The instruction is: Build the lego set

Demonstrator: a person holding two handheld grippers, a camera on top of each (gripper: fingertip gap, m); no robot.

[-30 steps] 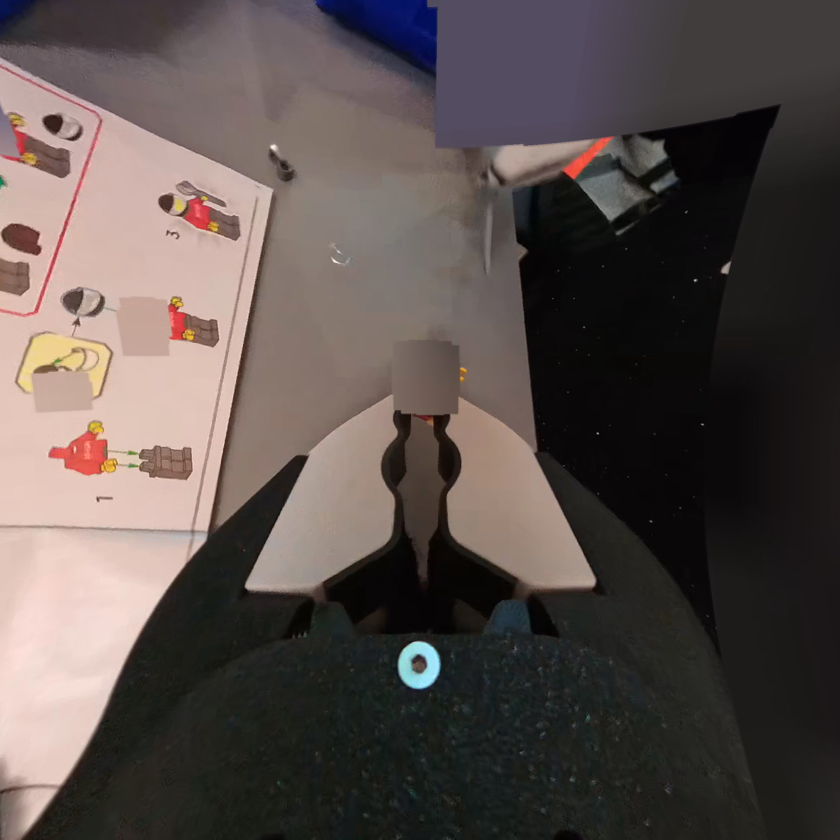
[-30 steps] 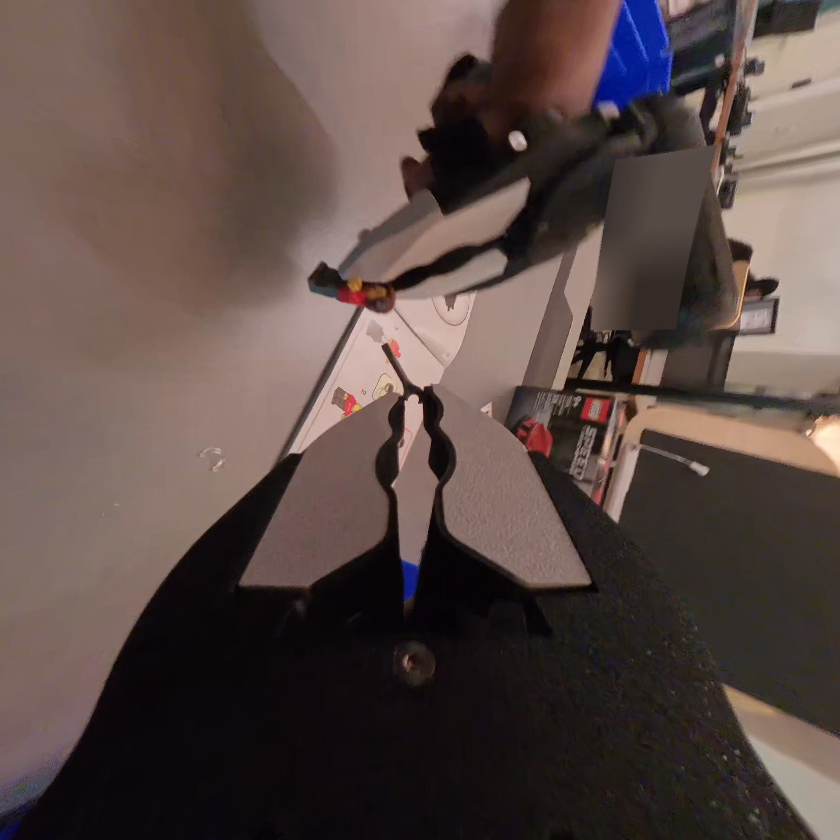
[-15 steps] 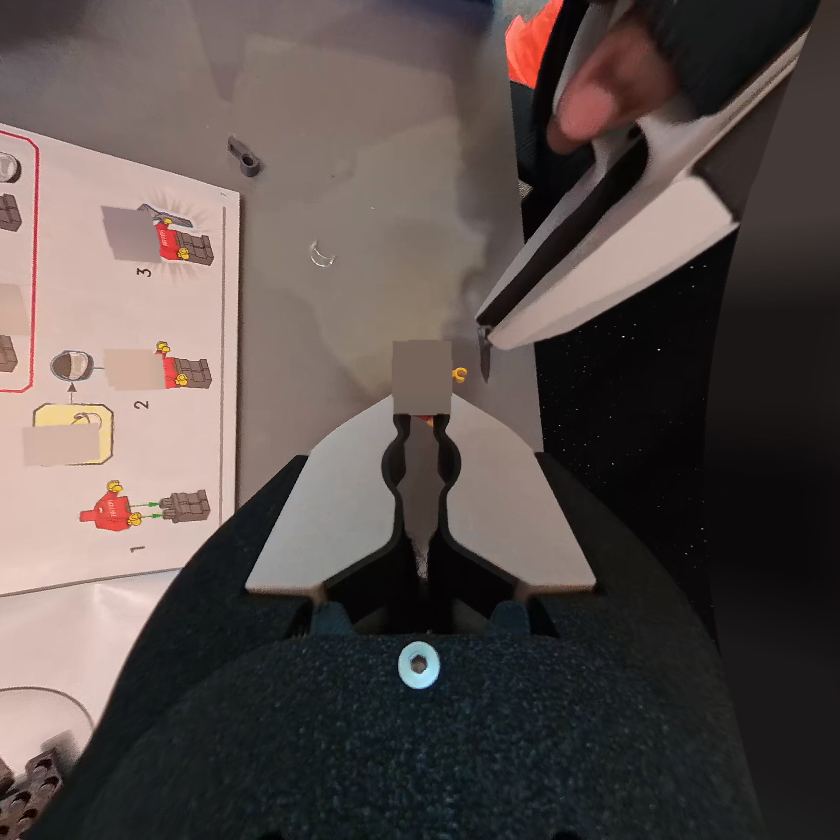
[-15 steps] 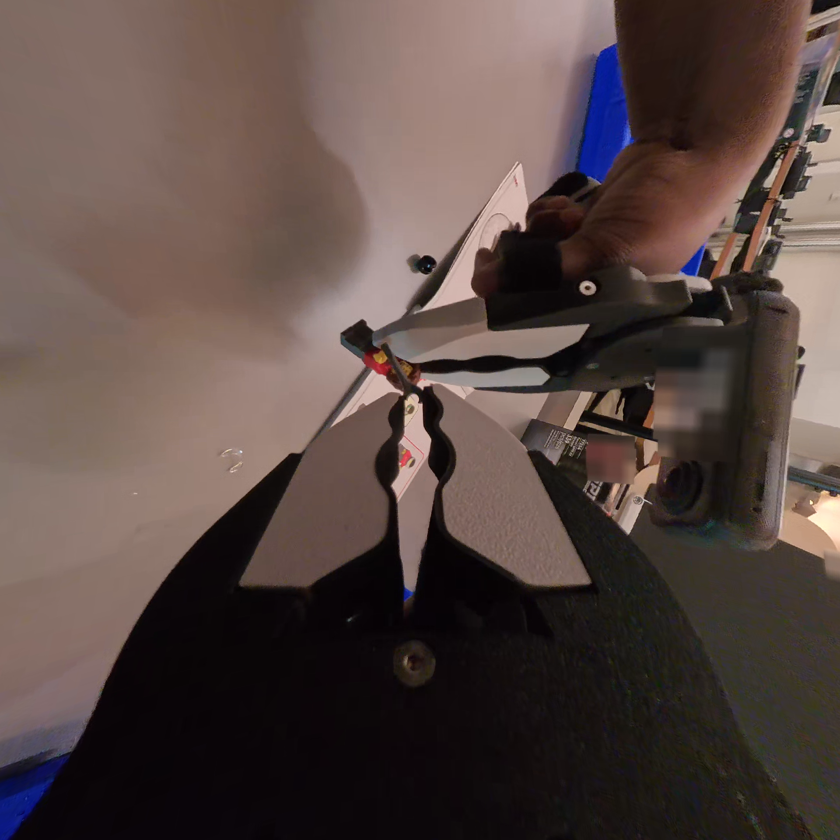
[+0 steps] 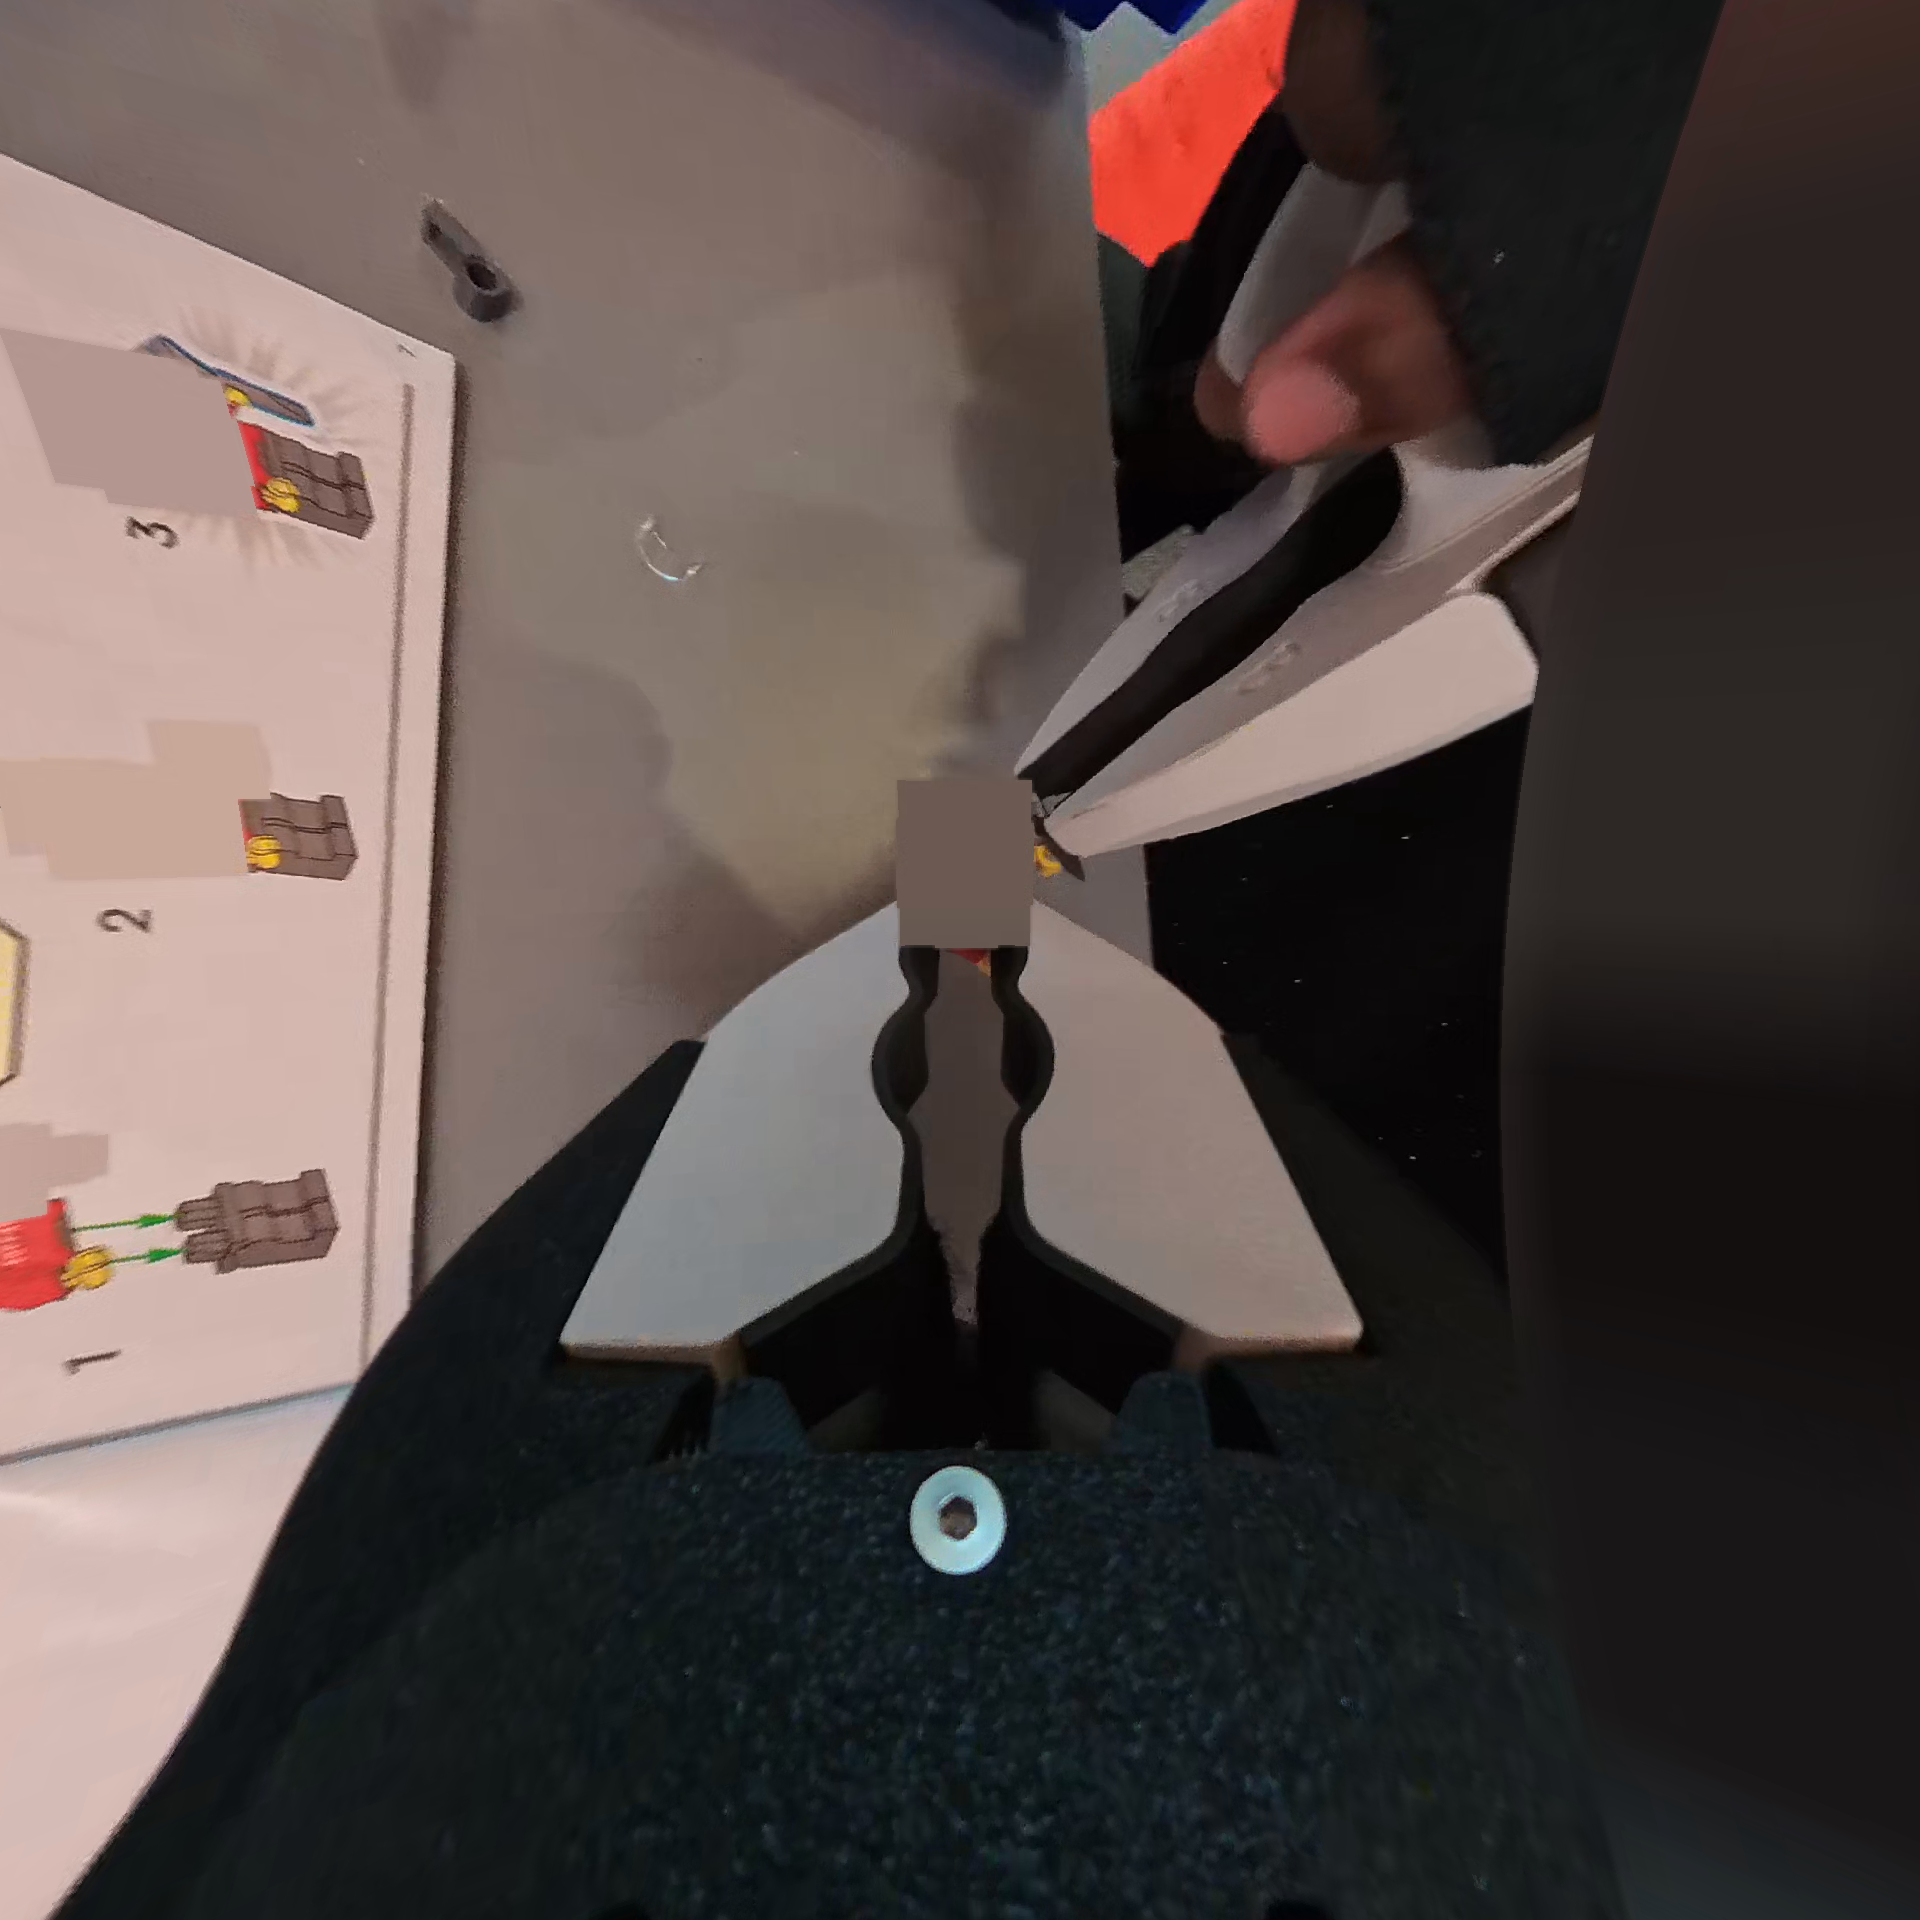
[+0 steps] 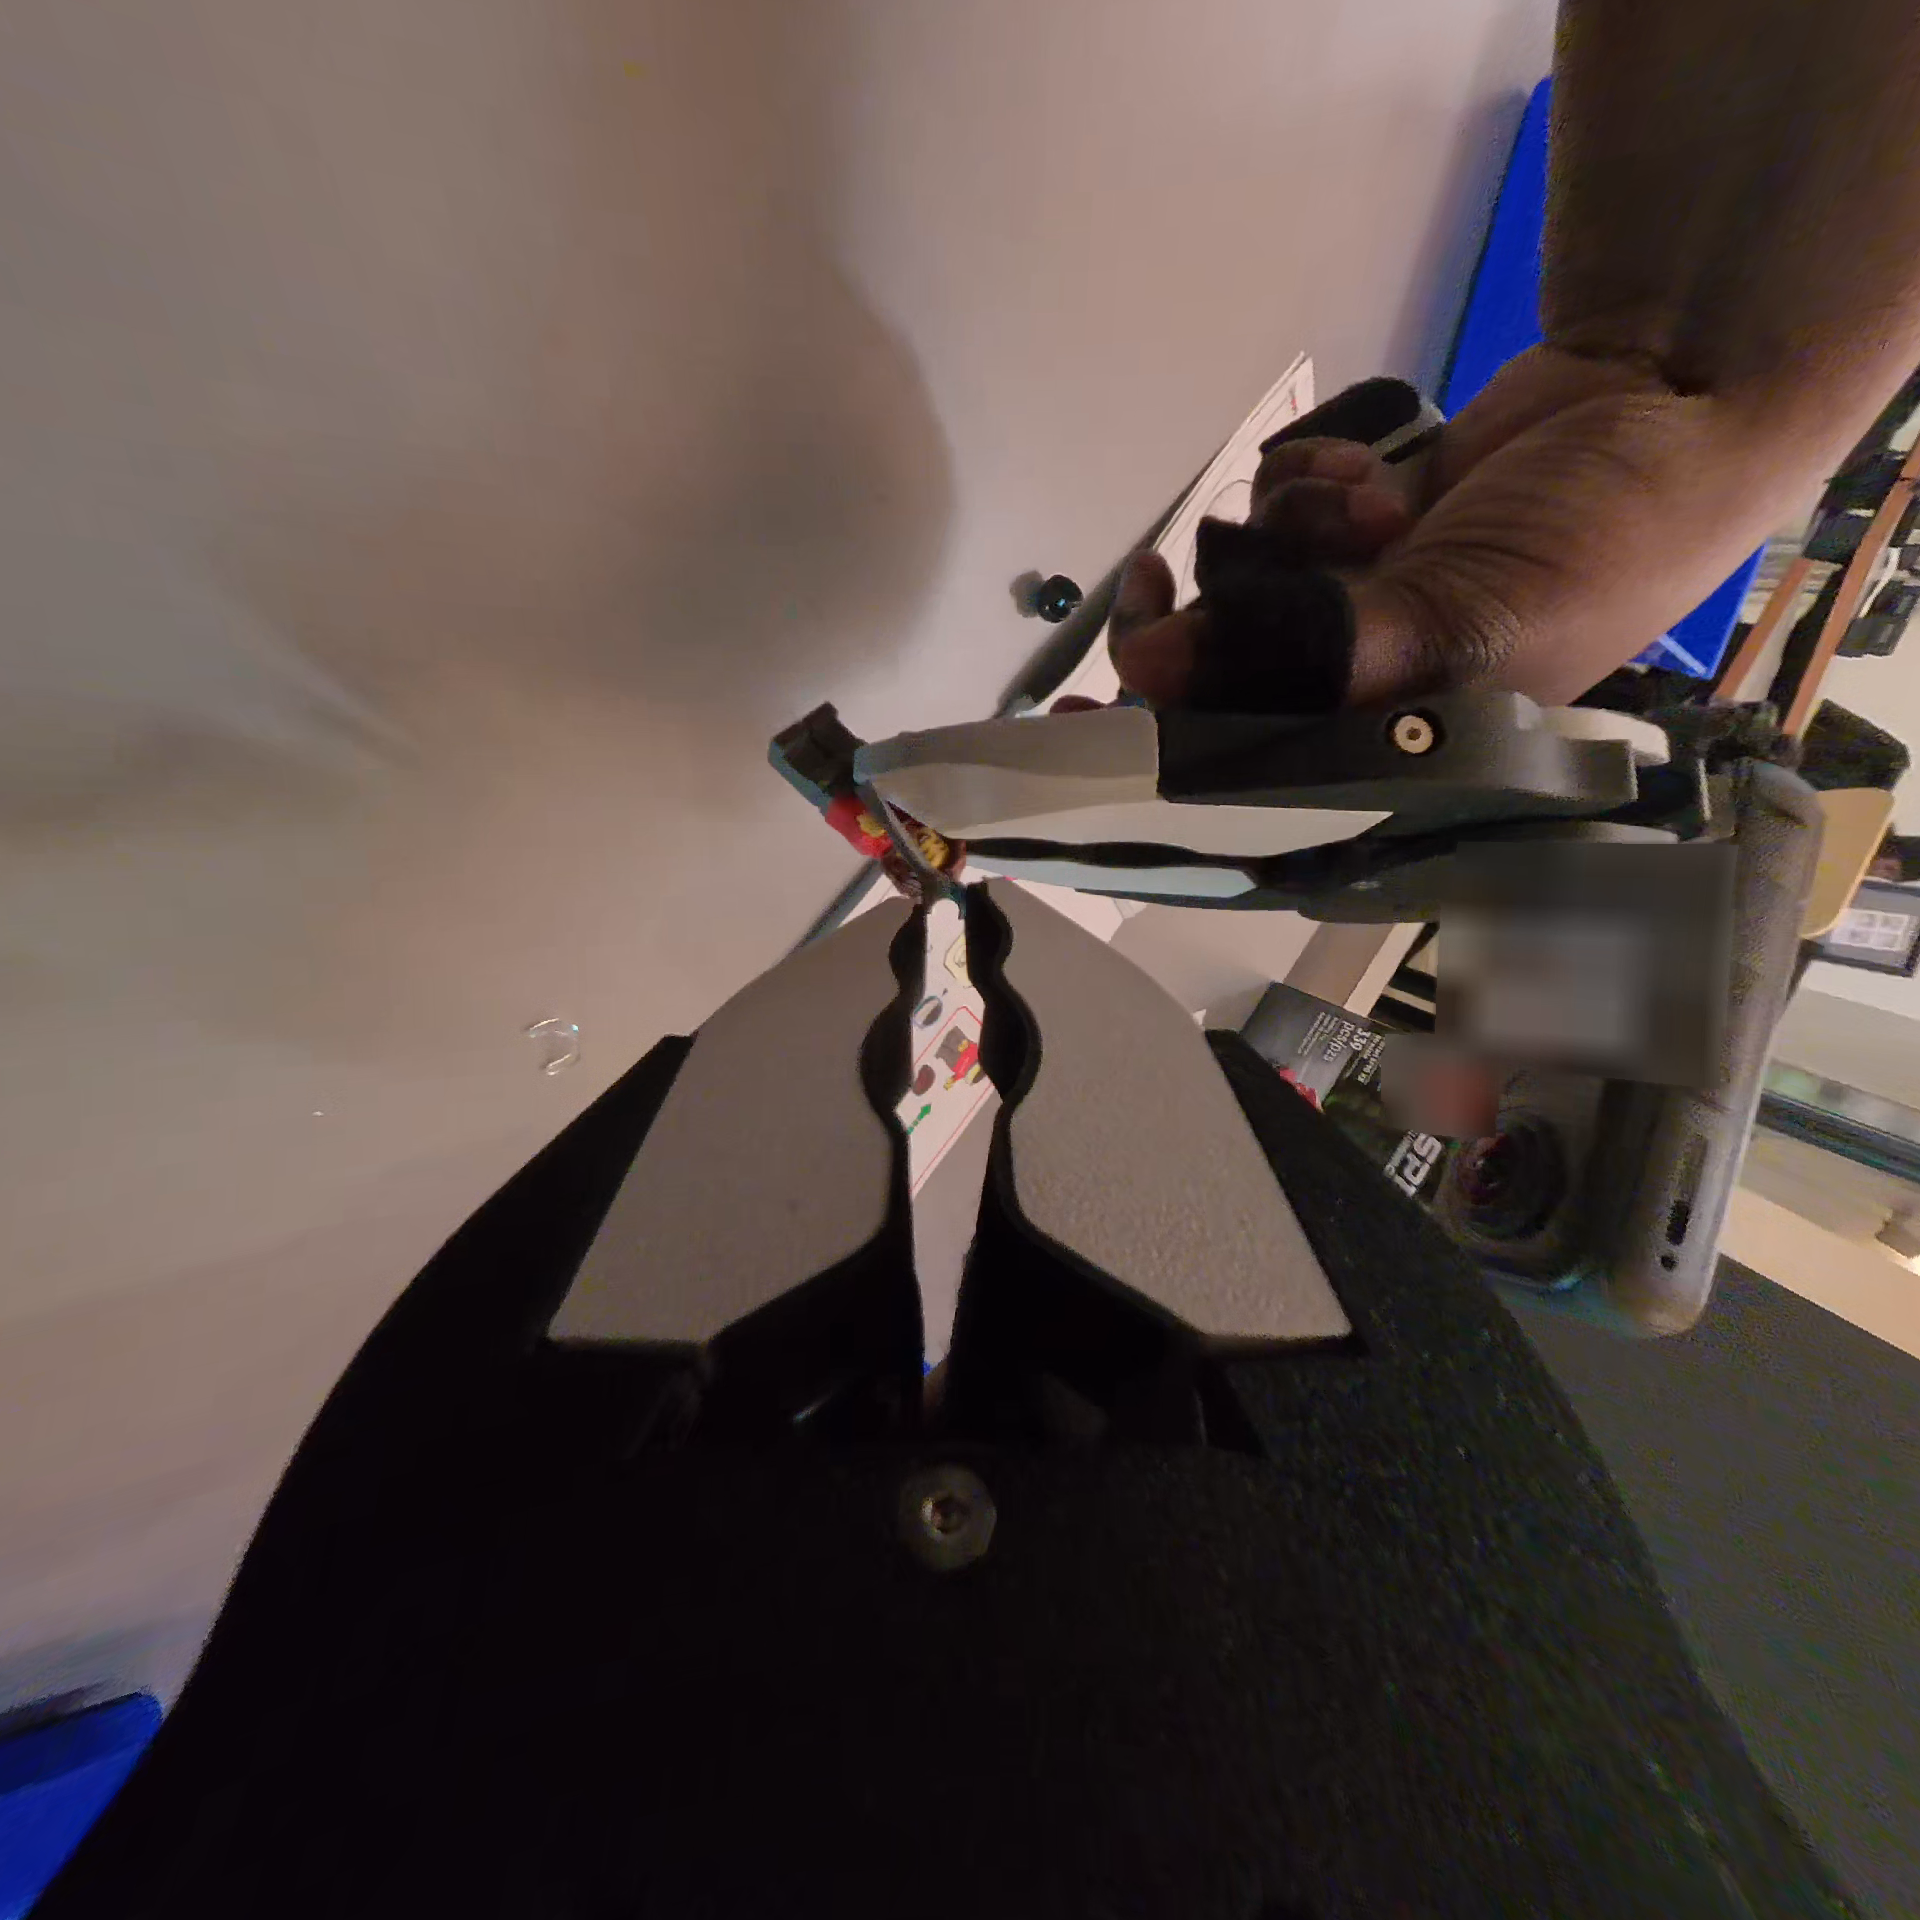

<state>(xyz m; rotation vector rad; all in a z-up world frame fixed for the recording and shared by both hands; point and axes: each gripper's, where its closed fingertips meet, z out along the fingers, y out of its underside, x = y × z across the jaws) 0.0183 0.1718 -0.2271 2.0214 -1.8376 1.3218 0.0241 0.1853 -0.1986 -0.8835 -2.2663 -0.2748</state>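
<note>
Above the instruction sheet (image 5: 208, 831), both grippers' fingers clench: left (image 5: 964, 951) a minifigure (image 6: 894, 821), right (image 6: 940, 899) a thin tool (image 6: 902, 847).

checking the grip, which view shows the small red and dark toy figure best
Right wrist view: the toy figure shows side-on, between the left gripper's fingertips. Left wrist view: a blur patch covers it, leaving its yellow hand and some red.

Minifigure (image 6: 878, 821): red torso, yellow hands, dark grey legs. Fingers (image 6: 769, 1122): pale grey with black inner pads. Surface (image 5: 727, 312): plain grey. Sheet (image 5: 187, 935): white, with red and brown printed figures and green arrows. Bin (image 6: 1496, 260): blue.
</note>
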